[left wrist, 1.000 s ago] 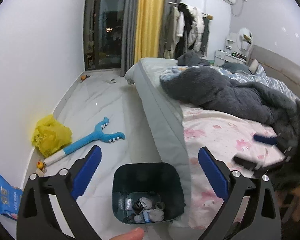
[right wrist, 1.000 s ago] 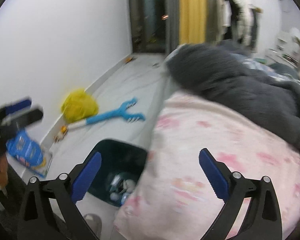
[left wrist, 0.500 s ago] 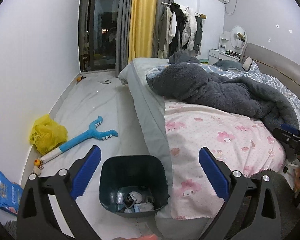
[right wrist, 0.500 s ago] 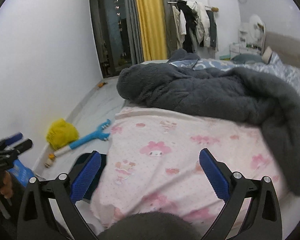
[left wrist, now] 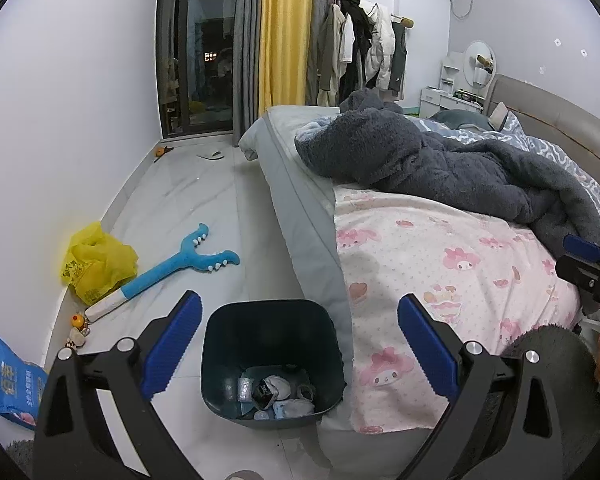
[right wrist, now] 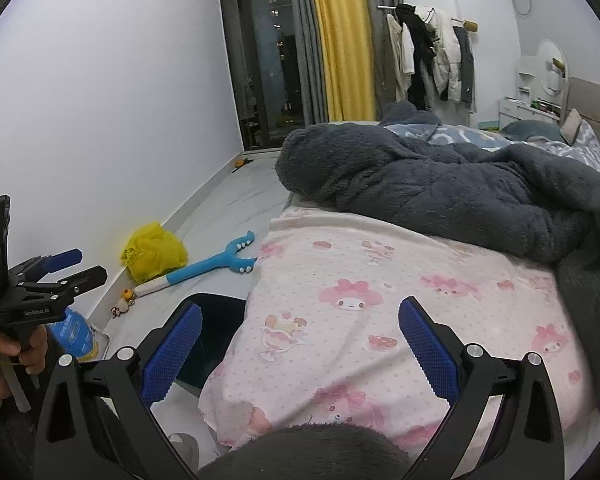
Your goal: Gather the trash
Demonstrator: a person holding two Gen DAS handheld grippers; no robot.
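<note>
Bin: I see the dark teal trash bin (left wrist: 272, 356) on the pale floor (left wrist: 204, 216), pressed against the grey side of the bed (left wrist: 300, 216); it is a squarish plastic tub with rounded corners.
Bin contents: crumpled white tissues and small wrappers (left wrist: 278, 392) lie at its bottom; I cannot tell what each piece is.
Left gripper: my left gripper (left wrist: 298, 346) hangs above the bin, its ridged blue pads spread wide with nothing between them.
Right gripper: my right gripper (right wrist: 300, 350) is likewise spread and empty, over the pink cartoon-print sheet (right wrist: 400, 300).
Floor clutter: a crinkled yellow plastic bag (left wrist: 98, 262) sits against the wall, touching the white handle of a blue forked toy (left wrist: 172, 264); a blue snack packet (left wrist: 10, 380) lies nearer me.
Bedding: a fuzzy dark grey blanket (left wrist: 440, 168) is heaped across the mattress.
</note>
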